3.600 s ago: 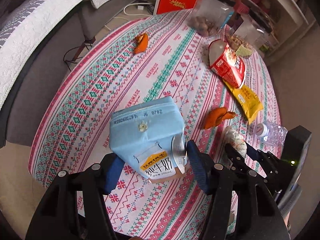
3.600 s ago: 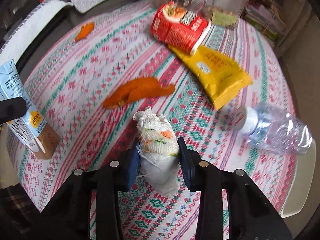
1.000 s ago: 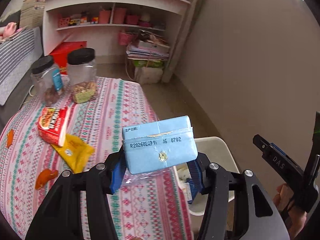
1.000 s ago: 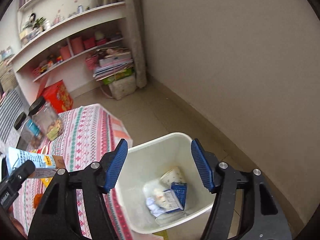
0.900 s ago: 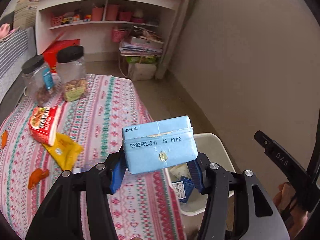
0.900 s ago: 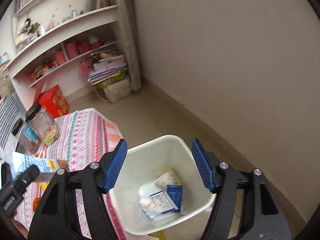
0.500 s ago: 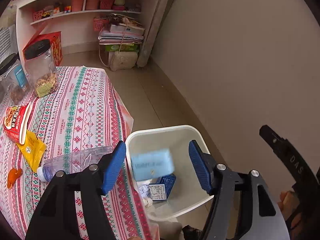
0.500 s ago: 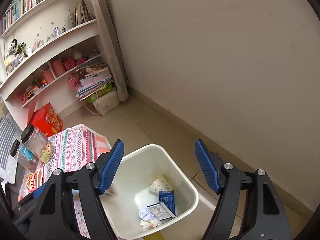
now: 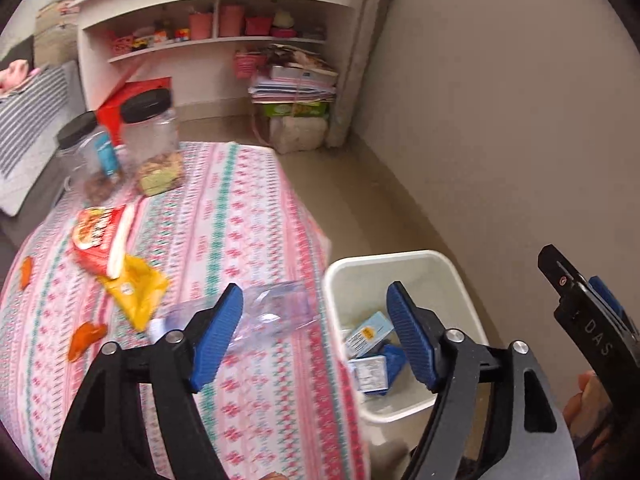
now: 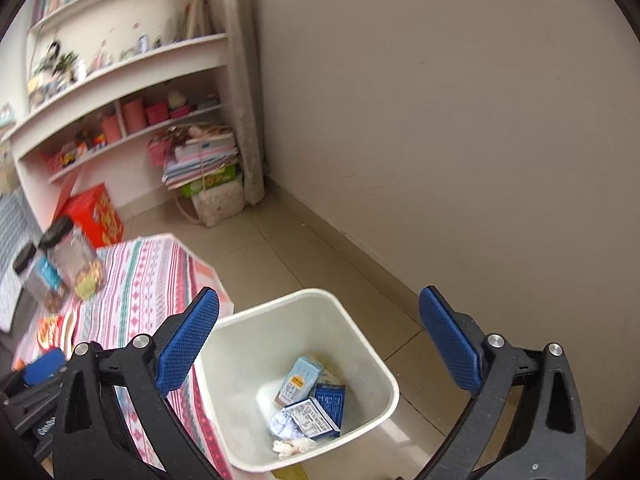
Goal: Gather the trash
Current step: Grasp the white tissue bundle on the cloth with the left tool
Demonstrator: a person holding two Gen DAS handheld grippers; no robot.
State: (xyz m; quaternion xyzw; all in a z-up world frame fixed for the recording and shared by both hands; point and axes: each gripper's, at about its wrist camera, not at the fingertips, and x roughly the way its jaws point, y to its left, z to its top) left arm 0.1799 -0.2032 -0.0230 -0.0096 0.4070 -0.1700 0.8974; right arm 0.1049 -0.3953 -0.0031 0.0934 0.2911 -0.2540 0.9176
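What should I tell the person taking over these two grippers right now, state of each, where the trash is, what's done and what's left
Left gripper: open, empty, over the table edge beside the bin.
Right gripper: open, empty, above the bin.
White bin stands on the floor against the table; inside lie the light blue milk carton, dark blue packets and crumpled white wrapping.
Done: carton and wrapping are binned.
Left on the tablecloth: clear plastic bottle nearest the bin, yellow packet, red snack bag, two orange peels. The two black-lidded jars hold food, probably not trash.
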